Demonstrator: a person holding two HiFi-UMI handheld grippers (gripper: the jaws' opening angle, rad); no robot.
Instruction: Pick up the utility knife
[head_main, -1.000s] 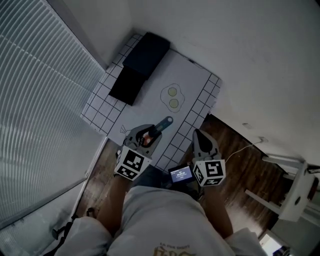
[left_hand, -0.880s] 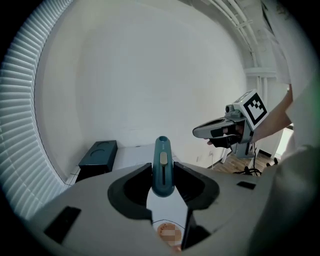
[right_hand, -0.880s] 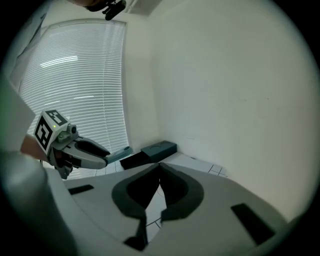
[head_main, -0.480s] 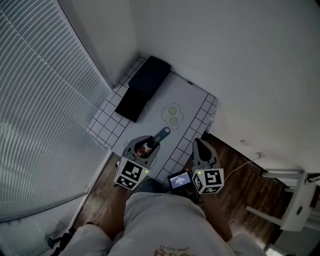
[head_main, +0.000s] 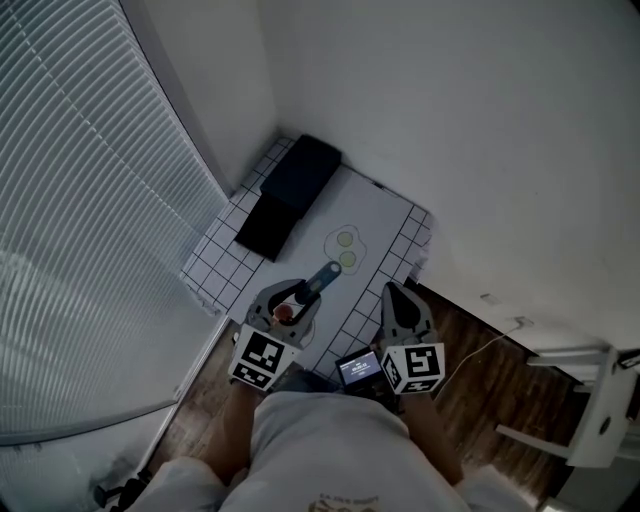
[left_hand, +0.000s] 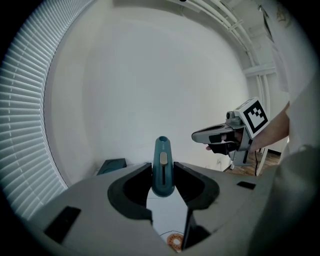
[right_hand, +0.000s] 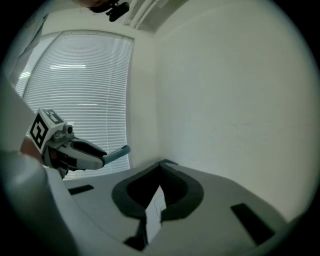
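Observation:
The teal utility knife (left_hand: 162, 167) sticks out forward from between the jaws of my left gripper (left_hand: 163, 175), which is shut on its handle end. In the head view the knife (head_main: 322, 277) hangs above the near edge of the table, held by the left gripper (head_main: 291, 292). My right gripper (head_main: 393, 290) floats to the right of it, shut with nothing in it; its tips meet in the right gripper view (right_hand: 162, 163). That view also catches the knife (right_hand: 119, 151) off to the left.
Below lies a white table with a gridded mat (head_main: 225, 262). On it are a black case (head_main: 300, 172), a flat black piece (head_main: 265, 226) and a drawn pair of greenish circles (head_main: 346, 249). Window blinds (head_main: 80, 200) stand left, a white wall ahead, a white stand (head_main: 600, 410) right.
Both grippers have risen away from the table, which now looks smaller and farther below. The knife has stayed in the left gripper's hold.

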